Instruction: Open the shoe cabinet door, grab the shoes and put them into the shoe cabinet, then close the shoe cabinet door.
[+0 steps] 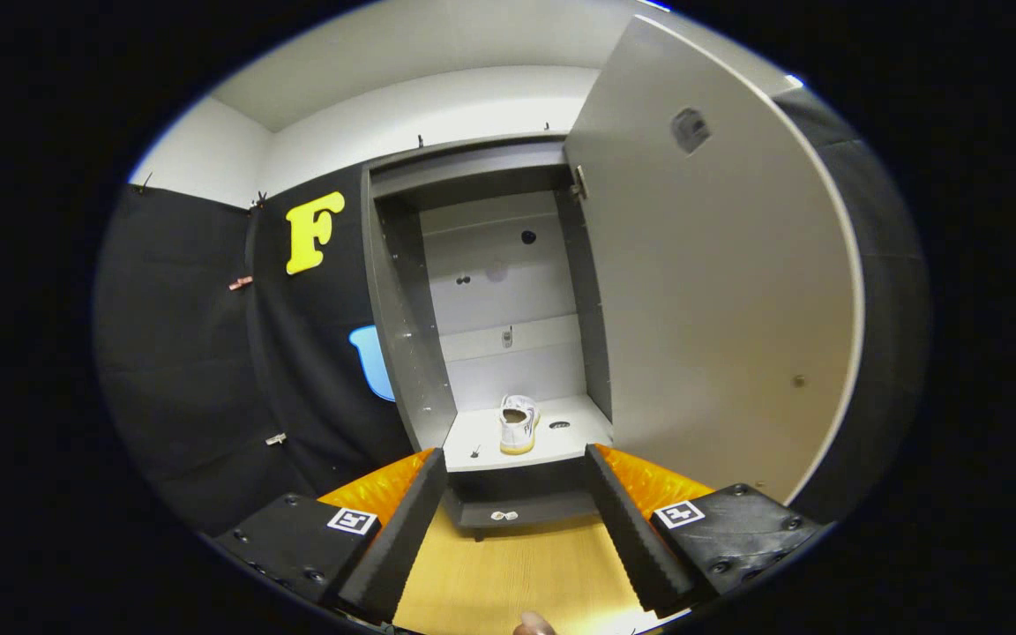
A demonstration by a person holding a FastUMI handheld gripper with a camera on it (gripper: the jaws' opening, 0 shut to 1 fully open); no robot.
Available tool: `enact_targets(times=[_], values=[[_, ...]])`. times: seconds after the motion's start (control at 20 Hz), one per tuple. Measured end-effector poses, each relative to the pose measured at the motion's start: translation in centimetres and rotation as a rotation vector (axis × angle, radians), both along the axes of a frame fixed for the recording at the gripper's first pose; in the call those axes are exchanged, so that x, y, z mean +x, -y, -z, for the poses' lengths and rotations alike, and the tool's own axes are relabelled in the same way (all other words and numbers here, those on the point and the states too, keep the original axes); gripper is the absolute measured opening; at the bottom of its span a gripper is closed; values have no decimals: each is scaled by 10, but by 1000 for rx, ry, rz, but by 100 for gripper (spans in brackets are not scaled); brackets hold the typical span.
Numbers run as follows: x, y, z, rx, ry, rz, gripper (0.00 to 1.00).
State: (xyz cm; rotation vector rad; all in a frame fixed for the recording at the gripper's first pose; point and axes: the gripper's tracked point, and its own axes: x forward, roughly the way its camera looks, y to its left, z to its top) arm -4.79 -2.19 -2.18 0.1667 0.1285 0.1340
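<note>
Now we judge the placing step done: one white shoe [518,424] stands on the cabinet's bottom shelf [481,441], near the middle of its front edge, toe toward us. Our gripper [515,511] is spread wide with nothing between its fingers, hovering above the wooden floor [508,573] before the cabinet [402,353]. What remains is swinging the door [720,291], standing open at the right, shut against the frame.

Test booth, black cloth wall [199,370], open shoe cabinet [508,353], wood floor [517,573]
</note>
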Motion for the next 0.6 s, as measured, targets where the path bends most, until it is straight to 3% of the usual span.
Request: enact_targets(times=[0.3, 0.6], values=[[-49, 67, -22, -68, 52, -68, 98], [-52, 152, -25, -76, 53, -6, 98]])
